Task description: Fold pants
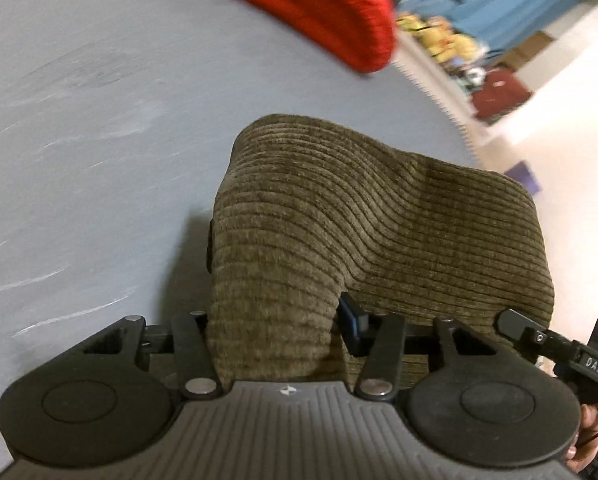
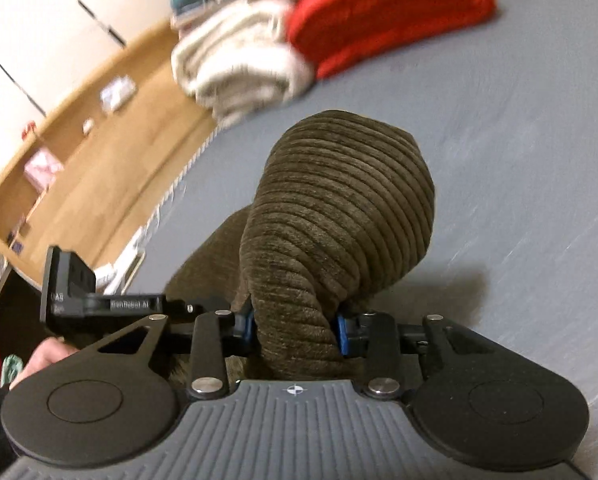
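Grey bed (image 1: 99, 120); both grippers (image 1: 273, 320) (image 2: 295, 324) pinch ribbed corduroy pants (image 1: 339, 220).

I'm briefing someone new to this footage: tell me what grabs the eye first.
The olive-brown corduroy pants dominate both views, bunched up and clamped in the left gripper and the right gripper, draped forward over each. Behind them on the grey surface lies a bright red folded garment, with a cream folded pile beside it.

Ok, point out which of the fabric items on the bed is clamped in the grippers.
The olive-brown corduroy pants: both the left gripper and the right gripper pinch them. The red item and the cream blanket lie untouched further back.
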`<state>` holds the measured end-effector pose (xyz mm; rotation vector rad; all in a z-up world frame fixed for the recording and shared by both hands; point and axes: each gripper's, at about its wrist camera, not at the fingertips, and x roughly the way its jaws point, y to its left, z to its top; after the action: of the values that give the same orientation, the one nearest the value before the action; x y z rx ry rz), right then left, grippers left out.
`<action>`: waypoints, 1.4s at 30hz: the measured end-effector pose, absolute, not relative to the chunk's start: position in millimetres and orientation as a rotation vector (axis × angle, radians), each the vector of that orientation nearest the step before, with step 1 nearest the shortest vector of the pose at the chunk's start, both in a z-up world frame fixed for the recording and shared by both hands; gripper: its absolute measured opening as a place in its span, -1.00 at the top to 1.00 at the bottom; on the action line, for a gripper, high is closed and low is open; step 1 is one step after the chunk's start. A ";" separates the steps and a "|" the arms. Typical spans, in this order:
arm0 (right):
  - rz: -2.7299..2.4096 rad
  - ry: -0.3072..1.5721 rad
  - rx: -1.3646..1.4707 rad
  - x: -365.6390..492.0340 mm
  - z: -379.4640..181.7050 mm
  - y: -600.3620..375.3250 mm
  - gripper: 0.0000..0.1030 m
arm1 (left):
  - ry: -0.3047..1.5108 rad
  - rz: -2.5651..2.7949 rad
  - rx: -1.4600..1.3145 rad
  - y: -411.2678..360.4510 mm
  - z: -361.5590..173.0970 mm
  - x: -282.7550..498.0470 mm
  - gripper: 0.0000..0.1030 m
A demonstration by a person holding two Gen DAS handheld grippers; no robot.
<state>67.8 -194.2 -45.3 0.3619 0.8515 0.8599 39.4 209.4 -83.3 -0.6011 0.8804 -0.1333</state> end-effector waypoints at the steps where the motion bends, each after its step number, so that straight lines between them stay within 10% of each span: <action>1: 0.849 0.817 0.350 70.0 -39.0 -205.8 0.27 | 0.856 -0.151 -0.596 197.6 -78.0 44.8 -0.08; 10: 0.690 0.690 0.353 111.7 -26.2 -316.2 0.24 | 0.795 -0.219 -0.495 93.3 -71.9 97.2 -0.10; 15: 0.447 0.738 0.155 142.4 -63.0 -329.6 -0.35 | 0.866 -0.018 -0.345 72.3 -83.3 106.0 -0.16; 22: 0.330 0.703 0.151 131.9 -57.9 -344.8 -0.32 | 0.745 -0.090 -0.323 66.4 -47.6 75.2 -0.17; 27: 0.520 0.584 0.019 95.8 -42.9 -322.9 -0.31 | 0.776 -0.233 -0.184 46.8 -44.5 66.4 0.73; 33: 0.667 0.818 -0.159 91.5 -73.2 -301.1 0.01 | 1.054 -0.277 0.080 28.6 -96.7 63.4 0.71; 42: 0.696 0.860 -0.228 85.9 -74.8 -302.7 0.07 | 0.963 -0.292 0.019 18.6 -77.9 49.0 0.68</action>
<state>85.9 -302.7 -74.8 -0.2284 0.8604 0.6962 49.0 18.6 -77.9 0.0190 0.9626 -0.2916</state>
